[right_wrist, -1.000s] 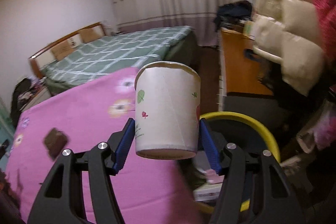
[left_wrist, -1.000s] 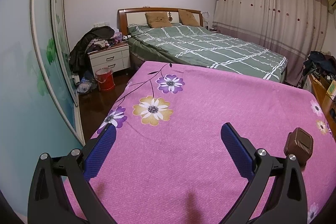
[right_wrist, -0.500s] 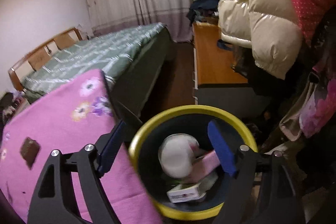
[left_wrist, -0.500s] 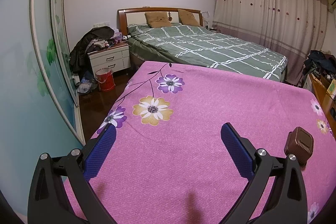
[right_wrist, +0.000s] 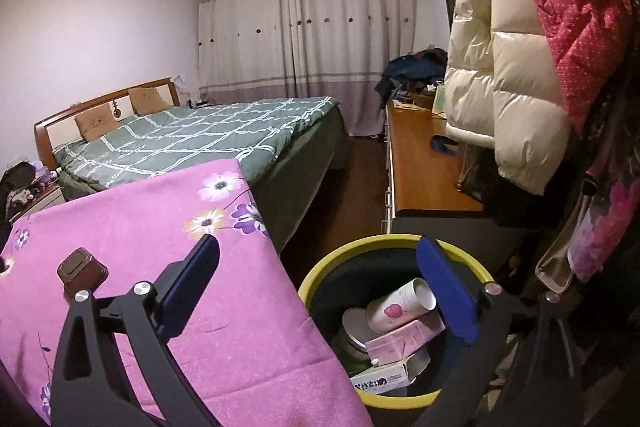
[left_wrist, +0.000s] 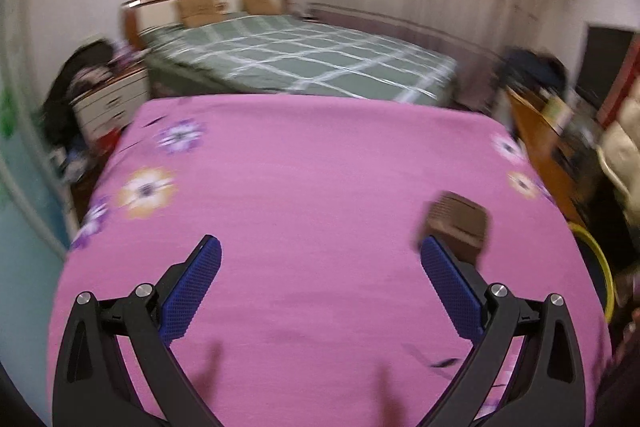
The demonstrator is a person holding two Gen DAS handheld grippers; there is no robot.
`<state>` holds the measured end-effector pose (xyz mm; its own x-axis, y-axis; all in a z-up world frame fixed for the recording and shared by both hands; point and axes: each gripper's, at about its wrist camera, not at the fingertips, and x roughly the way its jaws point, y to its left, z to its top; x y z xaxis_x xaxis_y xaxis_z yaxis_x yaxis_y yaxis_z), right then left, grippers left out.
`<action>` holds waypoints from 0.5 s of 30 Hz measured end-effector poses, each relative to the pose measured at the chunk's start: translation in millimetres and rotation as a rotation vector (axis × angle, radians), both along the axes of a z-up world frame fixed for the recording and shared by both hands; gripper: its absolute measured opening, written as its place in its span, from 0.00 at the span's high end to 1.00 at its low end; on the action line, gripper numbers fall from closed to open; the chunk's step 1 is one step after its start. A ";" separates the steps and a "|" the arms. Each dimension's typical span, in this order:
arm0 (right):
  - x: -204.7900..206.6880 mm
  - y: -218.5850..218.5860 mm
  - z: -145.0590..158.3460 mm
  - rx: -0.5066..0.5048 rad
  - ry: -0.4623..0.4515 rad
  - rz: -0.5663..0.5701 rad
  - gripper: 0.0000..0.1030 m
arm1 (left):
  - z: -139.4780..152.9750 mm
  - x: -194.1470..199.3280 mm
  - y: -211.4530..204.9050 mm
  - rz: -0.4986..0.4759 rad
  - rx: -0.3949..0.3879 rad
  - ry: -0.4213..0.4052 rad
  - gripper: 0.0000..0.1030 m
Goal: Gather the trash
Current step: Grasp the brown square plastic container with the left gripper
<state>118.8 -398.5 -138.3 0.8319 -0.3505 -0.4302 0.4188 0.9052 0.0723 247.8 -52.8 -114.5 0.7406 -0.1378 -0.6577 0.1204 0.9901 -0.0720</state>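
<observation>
Both tongs are gaping apart, holding nothing: the right tongs (right_wrist: 318,257) are hovering over the yellow bin (right_wrist: 340,259), the left tongs (left_wrist: 320,257) near the brown box (left_wrist: 458,221) beside it.

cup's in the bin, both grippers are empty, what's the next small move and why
Probably ease the left gripper right, toward the brown box. It is the only loose item on the pink bedspread, and it sits just past that gripper's right finger, jaws open.

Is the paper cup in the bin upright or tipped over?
Tipped. The paper cup lies on its side in the yellow-rimmed bin, open mouth facing right, resting on a pink box.
</observation>
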 end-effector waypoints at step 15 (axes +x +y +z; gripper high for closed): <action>3.7 -3.8 -0.9 0.052 0.025 0.028 0.08 | -26.4 47.7 -99.9 -0.245 0.039 0.139 0.05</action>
